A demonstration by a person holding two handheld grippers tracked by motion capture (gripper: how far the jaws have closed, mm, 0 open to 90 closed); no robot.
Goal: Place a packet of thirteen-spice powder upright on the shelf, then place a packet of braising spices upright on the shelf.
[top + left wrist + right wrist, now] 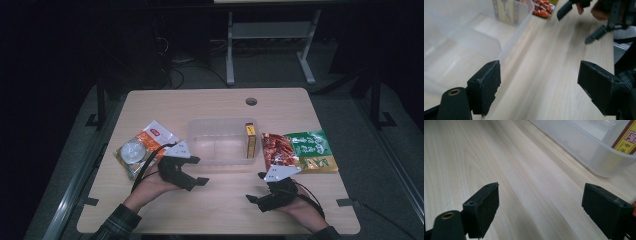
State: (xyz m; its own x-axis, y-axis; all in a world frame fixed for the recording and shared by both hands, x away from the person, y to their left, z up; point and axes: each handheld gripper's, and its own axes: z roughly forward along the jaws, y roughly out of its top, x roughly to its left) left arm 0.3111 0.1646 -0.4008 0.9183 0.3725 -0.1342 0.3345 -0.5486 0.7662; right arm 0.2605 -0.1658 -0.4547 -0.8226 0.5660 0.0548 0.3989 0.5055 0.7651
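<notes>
Two grippers, the left gripper [192,172] and right gripper [256,187], hover with jaws wide apart and empty near the clear tub [222,150], while the red snack packet [276,148], at two o'clock from the right gripper, looks light, crinkly and slippery, best pinched at its sealed edge.

You are getting the high view from above your side, looking forward and down over the whole pale wooden table [220,210]. The left gripper camera is riding low and close, facing toward 3 o'clock along the clear plastic rectangular tub [506,47]. The right gripper camera is facing toward 9 o'clock, equally near. All three are sharing that tub and the yellow upright box [626,141] at its 3 o'clock end.
</notes>
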